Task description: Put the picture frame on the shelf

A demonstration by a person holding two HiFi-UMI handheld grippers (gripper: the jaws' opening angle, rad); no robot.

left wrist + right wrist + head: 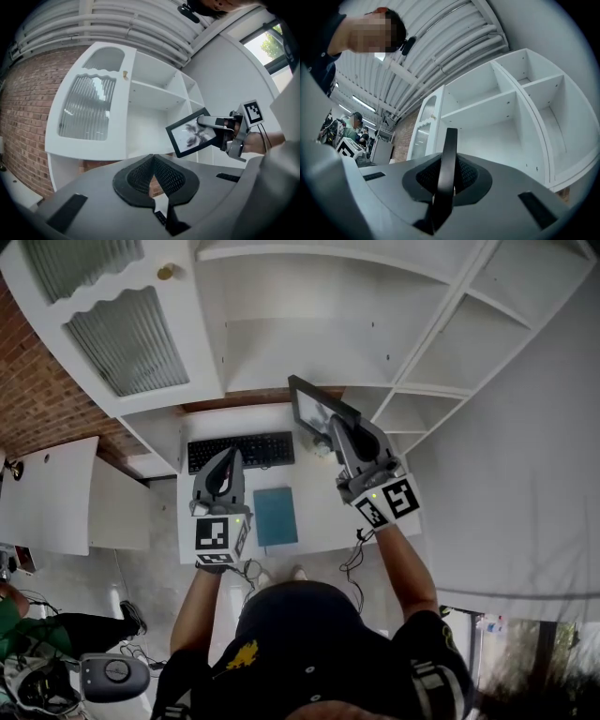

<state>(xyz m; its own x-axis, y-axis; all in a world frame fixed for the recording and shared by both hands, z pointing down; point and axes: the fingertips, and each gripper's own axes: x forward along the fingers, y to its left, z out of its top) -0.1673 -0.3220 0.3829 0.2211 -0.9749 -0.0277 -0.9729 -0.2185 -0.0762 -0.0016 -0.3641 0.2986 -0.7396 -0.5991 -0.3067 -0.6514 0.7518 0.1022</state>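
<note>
Transport step judged in hand. Right tongs (336,430) clamped on the black rectangular picture frame (312,404), which is held clear of the white surface (323,512), before the white shelf unit (309,357). Left tongs (231,457) together, empty. Next move calls for setting the frame upright on a shelf board.

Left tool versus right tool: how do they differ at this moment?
The right tool is clamped on the edge of the black picture frame; the left tool is shut on nothing. The right tool reaches closer to the white shelf unit, while the left tool sits back over the desk by the keyboard. Both are grey and point toward that unit.
</note>
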